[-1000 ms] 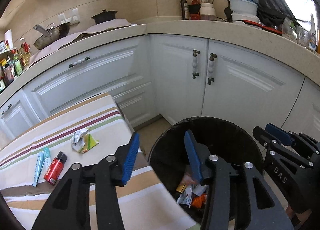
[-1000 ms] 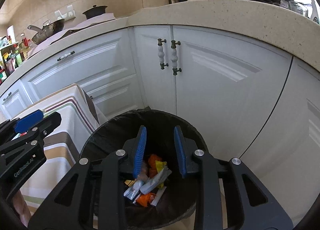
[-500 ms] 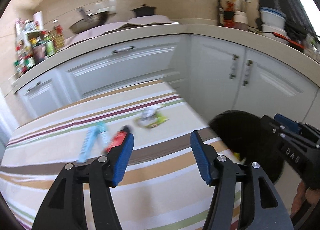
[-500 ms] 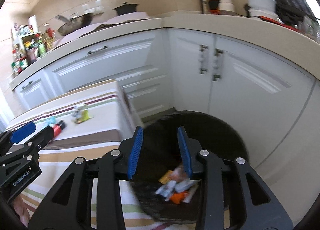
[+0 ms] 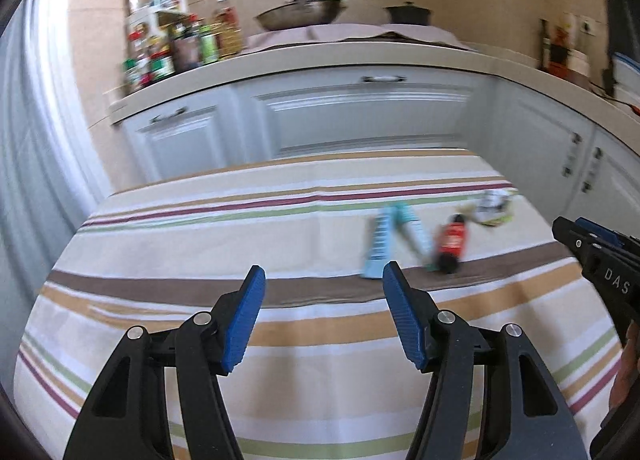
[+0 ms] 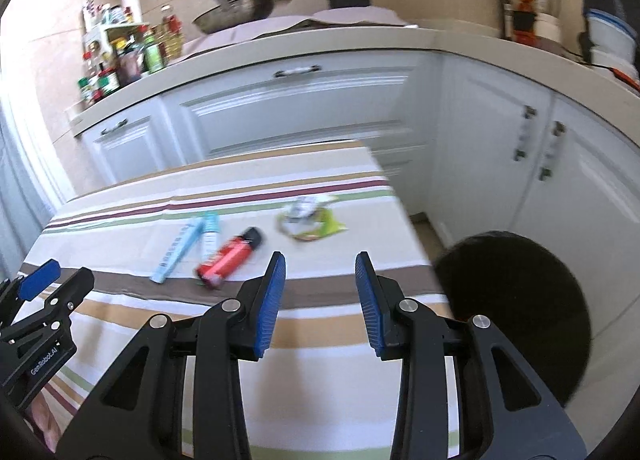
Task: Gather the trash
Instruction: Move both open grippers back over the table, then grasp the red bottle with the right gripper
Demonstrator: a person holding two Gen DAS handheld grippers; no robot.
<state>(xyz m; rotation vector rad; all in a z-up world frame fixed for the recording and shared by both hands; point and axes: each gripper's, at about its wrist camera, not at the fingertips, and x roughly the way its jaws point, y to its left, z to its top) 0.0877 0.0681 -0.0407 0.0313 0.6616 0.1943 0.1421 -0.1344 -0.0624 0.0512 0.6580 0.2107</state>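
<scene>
The left wrist view shows the left gripper (image 5: 323,288) with its two blue pads (image 5: 245,320) standing well apart, and nothing is between them. Left figures differ by only a little, so the jaws are simply open. Under them lies the striped tablecloth (image 5: 200,228) of the table. Beyond the right pad, a little further on the cloth, lie three pieces of trash close together: a flat light-blue tube (image 5: 380,246), a second pale tube (image 5: 412,228) just beside it, and a small red bottle (image 5: 451,244) with a dark cap. Behind the bottle, near the far right corner of the table, lies a crumpled wrapper (image 5: 494,208) in white and yellow-green. All these are blurred. At the right edge of this view appears the black body of the other gripper.

In the right wrist view the right gripper (image 6: 320,280) is also open, with a narrower gap between its blue pads (image 6: 270,304), and it holds nothing. It points over the near part of the cloth. The red bottle lies just beyond its left pad, the tubes are to the left of the bottle, and the wrapper is further away. To the right of the table, on the floor beside the white cabinets (image 6: 500,148), stands the black trash bin (image 6: 520,300); its inside cannot be seen here. On the counter (image 6: 360,40) behind stand a wok, a dark pot and many bottles.
</scene>
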